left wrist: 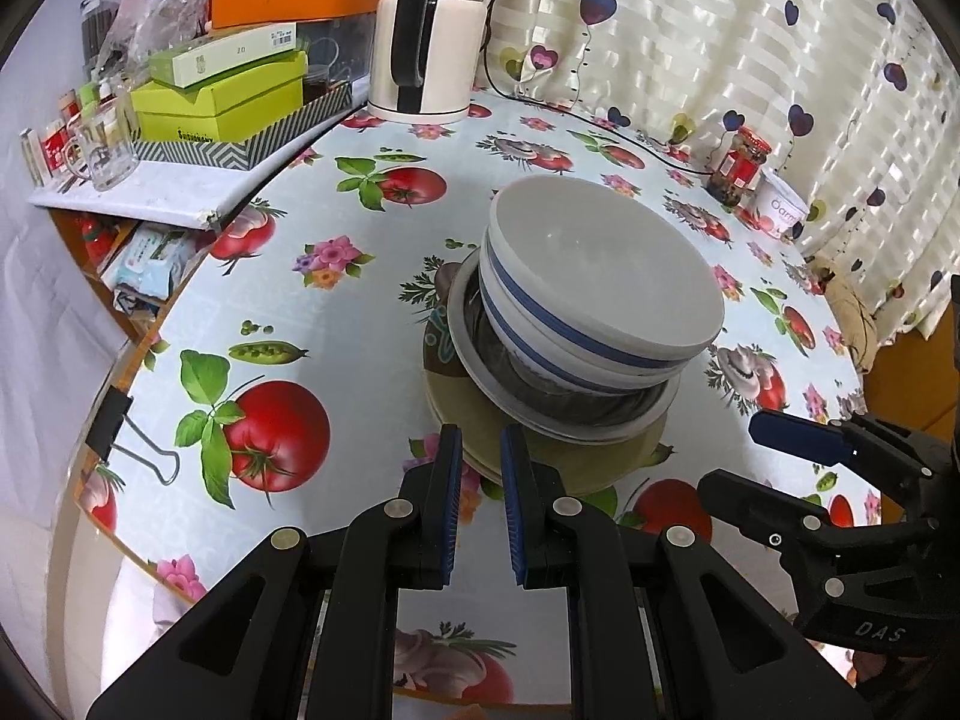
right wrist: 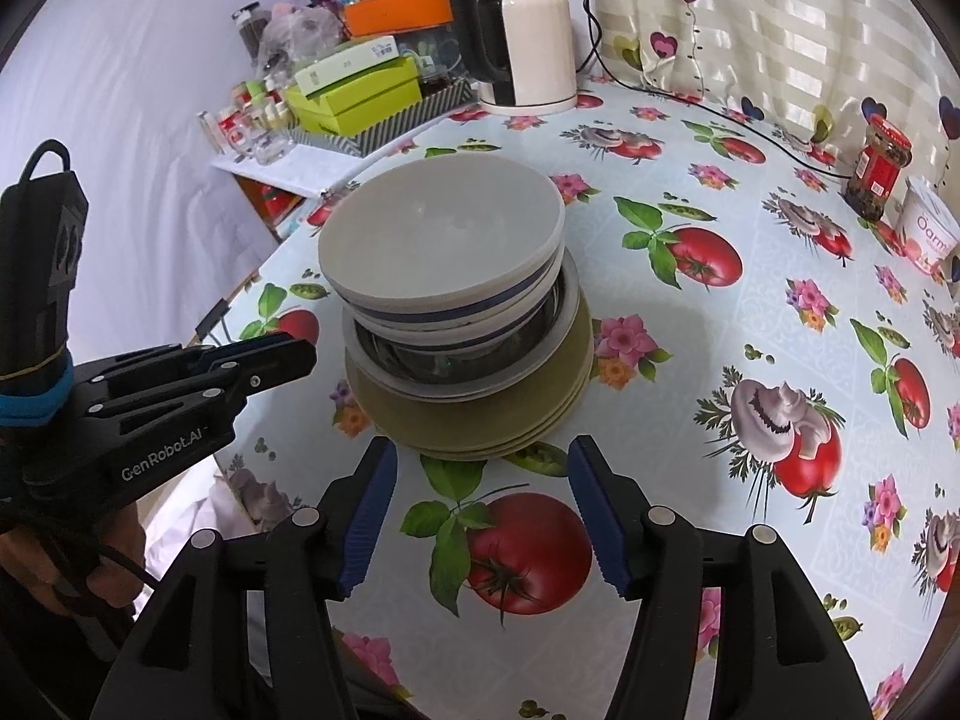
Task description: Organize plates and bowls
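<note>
One stack of dishes stands in the middle of the table. On top are white bowls with a blue stripe [left wrist: 600, 276] [right wrist: 438, 246]. They sit in a steel bowl [left wrist: 570, 402] [right wrist: 432, 360] on a white plate, which rests on olive plates [left wrist: 480, 444] [right wrist: 480, 426]. My left gripper [left wrist: 482, 450] hovers just in front of the stack with its jaws narrowly apart and empty; it also shows in the right wrist view [right wrist: 282, 354]. My right gripper [right wrist: 480, 456] is open and empty in front of the stack; it also shows in the left wrist view [left wrist: 780, 438].
The round table has a vegetable-print cloth [left wrist: 336, 210] [right wrist: 750, 324]. A white kettle [left wrist: 426, 42] [right wrist: 528, 36] and its cord stand at the back. A jar [left wrist: 738, 165] [right wrist: 879, 174] and a tub [right wrist: 927, 228] are at the right. A cluttered shelf with boxes [left wrist: 222, 96] is at the left.
</note>
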`<state>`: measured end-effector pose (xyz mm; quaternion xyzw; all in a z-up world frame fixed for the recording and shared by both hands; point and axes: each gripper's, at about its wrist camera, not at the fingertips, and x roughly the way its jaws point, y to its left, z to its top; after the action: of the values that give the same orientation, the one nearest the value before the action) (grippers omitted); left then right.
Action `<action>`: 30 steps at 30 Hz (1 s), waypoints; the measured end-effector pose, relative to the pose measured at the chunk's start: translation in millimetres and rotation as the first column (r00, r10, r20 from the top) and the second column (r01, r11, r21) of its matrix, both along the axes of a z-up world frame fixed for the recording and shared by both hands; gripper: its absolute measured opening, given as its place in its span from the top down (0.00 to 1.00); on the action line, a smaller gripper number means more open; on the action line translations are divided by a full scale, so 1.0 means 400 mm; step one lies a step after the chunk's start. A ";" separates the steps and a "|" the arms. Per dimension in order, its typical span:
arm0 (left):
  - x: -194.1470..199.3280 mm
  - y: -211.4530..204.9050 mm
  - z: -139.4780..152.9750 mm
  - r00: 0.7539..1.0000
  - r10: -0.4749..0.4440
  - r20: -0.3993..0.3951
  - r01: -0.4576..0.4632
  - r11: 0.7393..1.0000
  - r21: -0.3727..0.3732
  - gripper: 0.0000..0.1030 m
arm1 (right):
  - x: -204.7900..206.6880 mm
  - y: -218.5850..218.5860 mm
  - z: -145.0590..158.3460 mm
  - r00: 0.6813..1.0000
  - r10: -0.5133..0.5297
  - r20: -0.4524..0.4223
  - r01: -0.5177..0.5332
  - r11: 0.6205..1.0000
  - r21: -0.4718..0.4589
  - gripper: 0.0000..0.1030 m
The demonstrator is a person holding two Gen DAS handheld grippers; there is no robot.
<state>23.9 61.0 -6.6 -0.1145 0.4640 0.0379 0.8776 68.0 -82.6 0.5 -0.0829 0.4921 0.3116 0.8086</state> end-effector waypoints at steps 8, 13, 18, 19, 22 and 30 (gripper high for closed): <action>-0.003 -0.002 -0.004 1.000 -0.003 -0.005 0.003 1.000 0.006 0.87 | -0.007 0.008 -0.006 1.000 0.010 0.003 -0.010 1.000 -0.005 0.41; -0.004 -0.004 -0.010 1.000 -0.007 -0.012 0.007 1.000 0.003 0.87 | -0.009 0.009 -0.009 1.000 0.007 0.003 -0.007 1.000 -0.007 0.41; -0.004 -0.005 -0.010 1.000 -0.006 -0.012 0.006 1.000 0.006 0.87 | -0.009 0.009 -0.010 1.000 0.007 0.003 -0.007 1.000 -0.007 0.40; -0.004 -0.005 -0.010 1.000 -0.005 -0.012 0.005 1.000 0.008 0.87 | -0.009 0.009 -0.010 1.000 0.006 0.004 -0.006 1.000 -0.008 0.40; -0.004 -0.006 -0.009 1.000 -0.005 -0.011 0.005 1.000 0.012 0.87 | -0.011 0.008 -0.012 1.000 0.005 0.006 -0.005 1.000 -0.007 0.40; -0.003 -0.009 -0.007 1.000 -0.006 -0.015 0.006 1.000 0.018 0.87 | -0.012 0.007 -0.013 1.000 0.011 0.005 -0.011 1.000 -0.010 0.39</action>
<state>22.8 57.2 -9.3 -0.1049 0.4705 0.0404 0.8752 63.3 -79.8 -4.5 -0.0902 0.4911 0.3133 0.8078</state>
